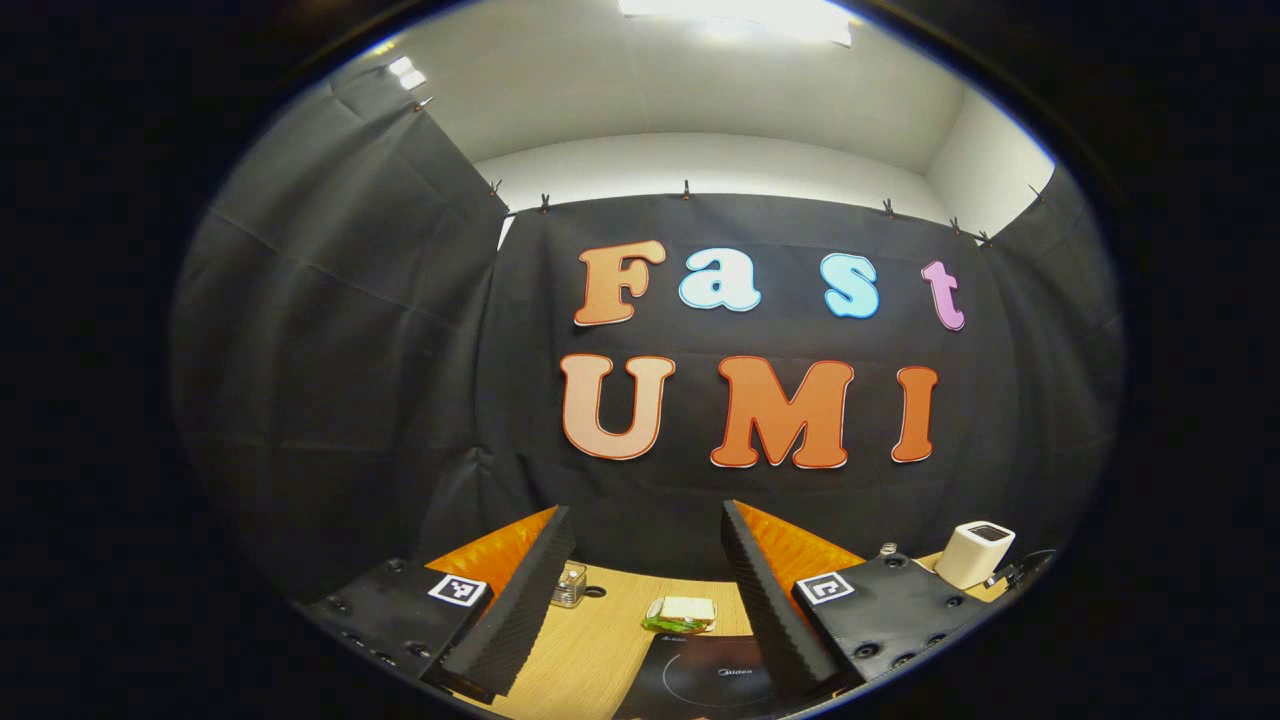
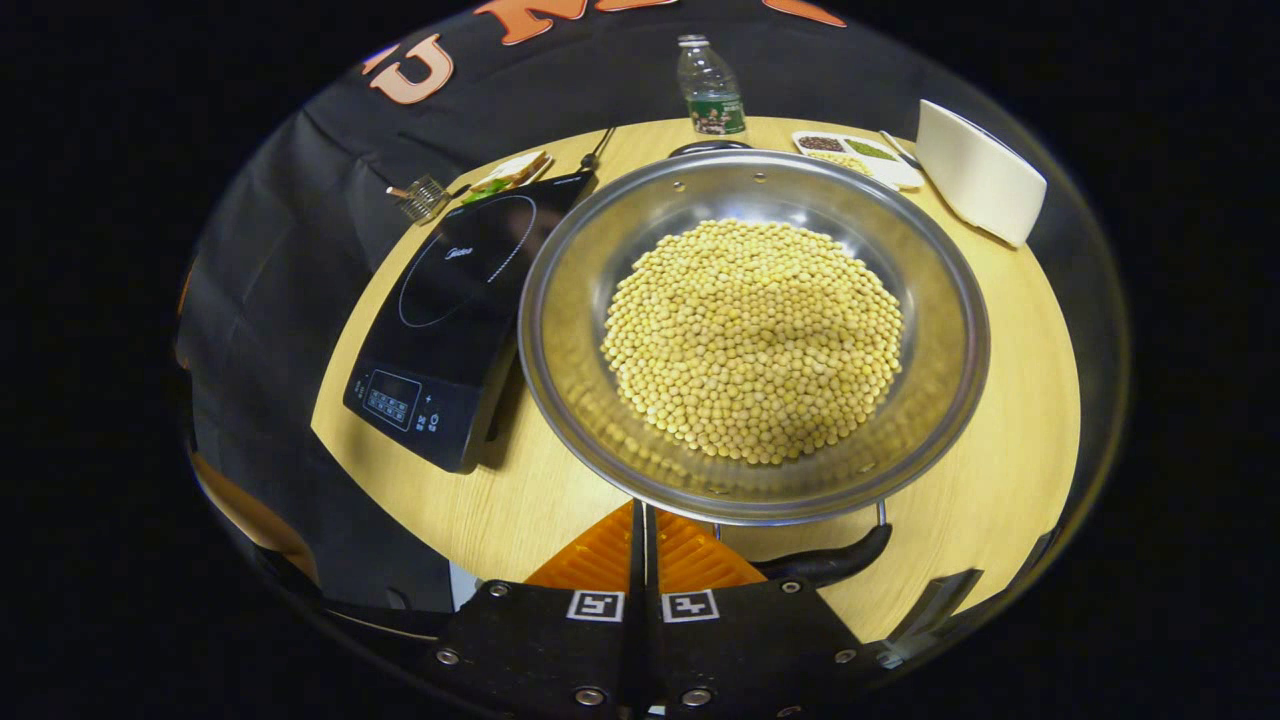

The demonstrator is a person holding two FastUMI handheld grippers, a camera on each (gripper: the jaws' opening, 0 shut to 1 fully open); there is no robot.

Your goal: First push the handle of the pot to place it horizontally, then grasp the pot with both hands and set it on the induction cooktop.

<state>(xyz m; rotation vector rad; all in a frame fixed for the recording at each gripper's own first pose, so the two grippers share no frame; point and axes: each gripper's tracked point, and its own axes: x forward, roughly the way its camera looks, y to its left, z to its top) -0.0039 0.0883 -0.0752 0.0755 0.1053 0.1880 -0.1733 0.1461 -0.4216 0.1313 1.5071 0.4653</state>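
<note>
Pot (image 2: 752, 335), heaped with beans, will be heavy and slick-rimmed; its handle (image 2: 825, 565) lies beside my right hand-held gripper (image 2: 643, 535), pressed together; my left hand-held gripper (image 1: 648, 580) is spread.

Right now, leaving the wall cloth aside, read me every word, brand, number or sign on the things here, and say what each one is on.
"Midea": printed on the glass of the induction cooktop.
The control panel on the cooktop: markings too small to read.
The label on the bottle: too blurred to read.
The square markers on the right tongs and the left tongs: coded patterns, no words.
</note>
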